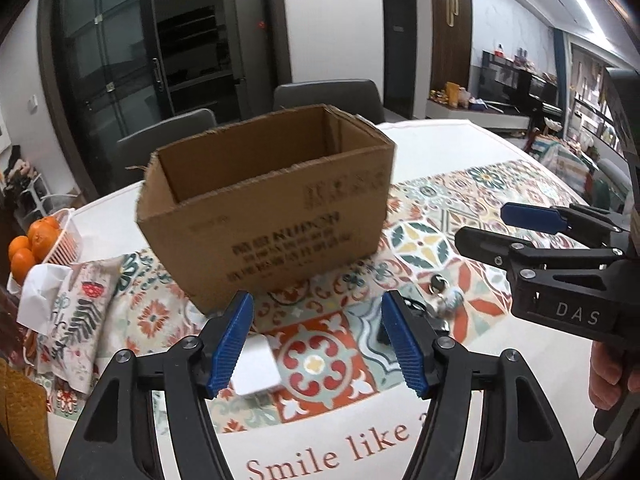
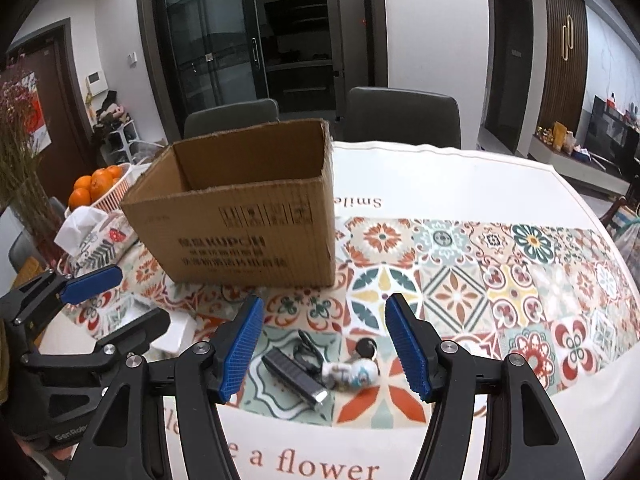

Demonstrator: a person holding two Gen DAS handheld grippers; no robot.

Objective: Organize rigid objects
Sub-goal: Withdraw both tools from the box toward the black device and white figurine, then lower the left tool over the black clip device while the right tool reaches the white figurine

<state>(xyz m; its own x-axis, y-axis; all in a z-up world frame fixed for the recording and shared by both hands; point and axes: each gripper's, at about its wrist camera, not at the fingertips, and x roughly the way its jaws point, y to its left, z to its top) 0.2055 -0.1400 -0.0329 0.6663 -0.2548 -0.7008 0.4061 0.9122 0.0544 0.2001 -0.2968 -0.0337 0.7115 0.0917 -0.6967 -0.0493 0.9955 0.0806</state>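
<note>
one cardboard box [image 2: 240,220], two chairs [image 2: 402,116]

Past my jaws: patterned tablecloth [image 2: 452,292] w/ printed lettering covers the table, two grey chairs [image 2: 402,116] at its far edge. Far left, oranges [image 2: 94,186] heaped in a white basket [image 2: 116,196], just beside them a fabric-covered tissue box [image 2: 96,246] w/ a white tissue sticking up; dried purple flowers [image 2: 18,120] at the left edge. Bkgd: dark glass doors [image 2: 240,40], wood-slat door [image 2: 564,40] on the right.
</note>
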